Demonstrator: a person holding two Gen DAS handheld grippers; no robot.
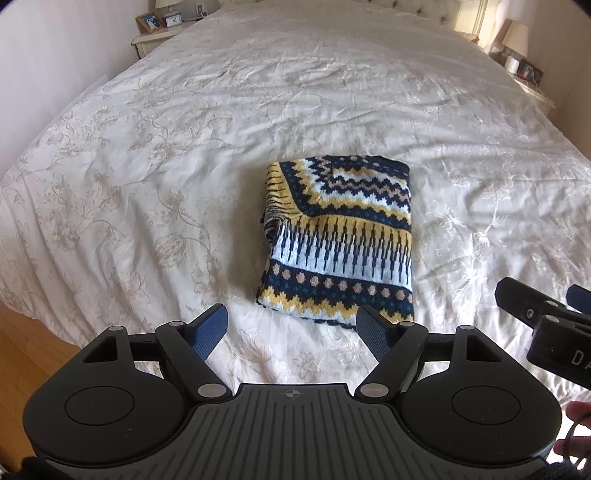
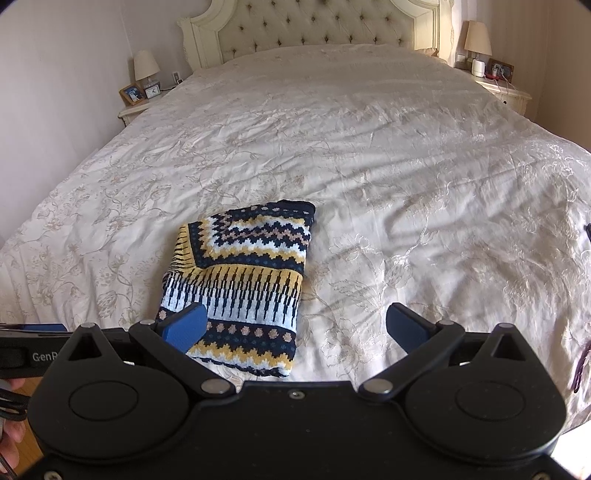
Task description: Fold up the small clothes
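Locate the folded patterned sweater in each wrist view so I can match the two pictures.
Left wrist: the sweater lies centre frame on the bedspread, just beyond the open left gripper.
Right wrist: the sweater sits left of centre, its near-left corner behind the left finger of the open right gripper.
Shared landmark: the nightstand with the framed photo and small clock, upper left in both.

Floral bedspread (image 2: 369,147), tufted headboard (image 2: 325,26) (cream), nightstands (image 2: 135,107)
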